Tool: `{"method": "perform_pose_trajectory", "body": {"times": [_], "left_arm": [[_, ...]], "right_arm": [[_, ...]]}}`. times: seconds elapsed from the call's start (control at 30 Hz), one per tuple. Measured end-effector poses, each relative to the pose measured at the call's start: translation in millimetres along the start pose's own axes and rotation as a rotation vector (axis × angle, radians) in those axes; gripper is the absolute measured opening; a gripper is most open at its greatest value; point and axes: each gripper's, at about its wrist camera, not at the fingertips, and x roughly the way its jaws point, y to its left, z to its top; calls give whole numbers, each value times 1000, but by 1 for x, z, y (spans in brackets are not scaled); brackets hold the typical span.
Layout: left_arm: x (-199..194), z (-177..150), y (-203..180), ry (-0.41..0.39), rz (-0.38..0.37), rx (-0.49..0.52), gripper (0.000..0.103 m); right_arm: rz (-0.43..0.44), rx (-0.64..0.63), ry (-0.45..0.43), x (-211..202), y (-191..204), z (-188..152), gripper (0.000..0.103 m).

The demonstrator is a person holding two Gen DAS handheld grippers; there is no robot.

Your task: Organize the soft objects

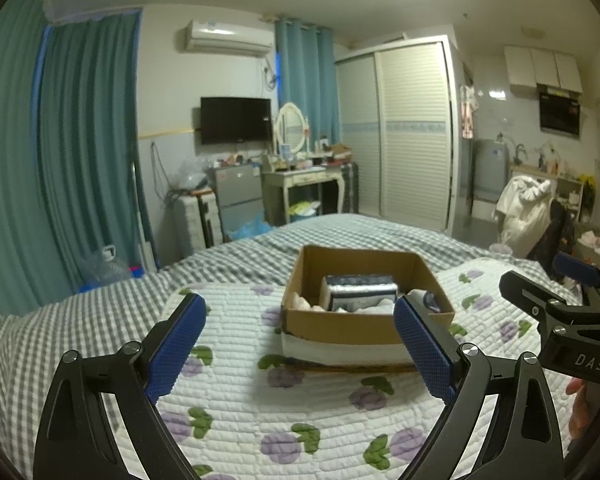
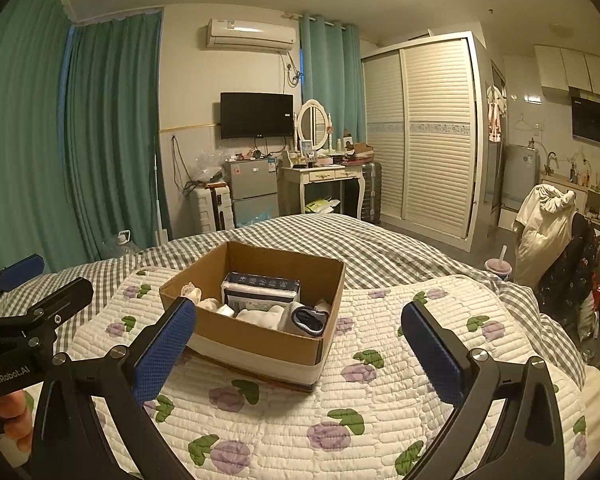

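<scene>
Both your grippers hang wide open and empty: the left gripper and the right gripper. The soft objects lie inside the cardboard box on the quilt, just beyond the left gripper. Risk: a careless reach could snag the box wall and tip it. Legible: "DAS", "GenRobot.AI".

The bed wears a grey-and-white checked sheet, and over its near part lies a white quilted blanket printed with purple flowers and green leaves. An open cardboard box sits directly on that blanket, its lower edge banded in white.
</scene>
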Motion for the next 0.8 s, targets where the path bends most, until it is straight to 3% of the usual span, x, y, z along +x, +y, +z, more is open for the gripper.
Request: {"method": "perform_pose_trajectory", "body": {"times": [0.8], "left_arm": [[2, -1, -1, 7, -1, -5, 97]], "right_arm": [[3, -1, 4, 1, 0, 0, 103]]}}
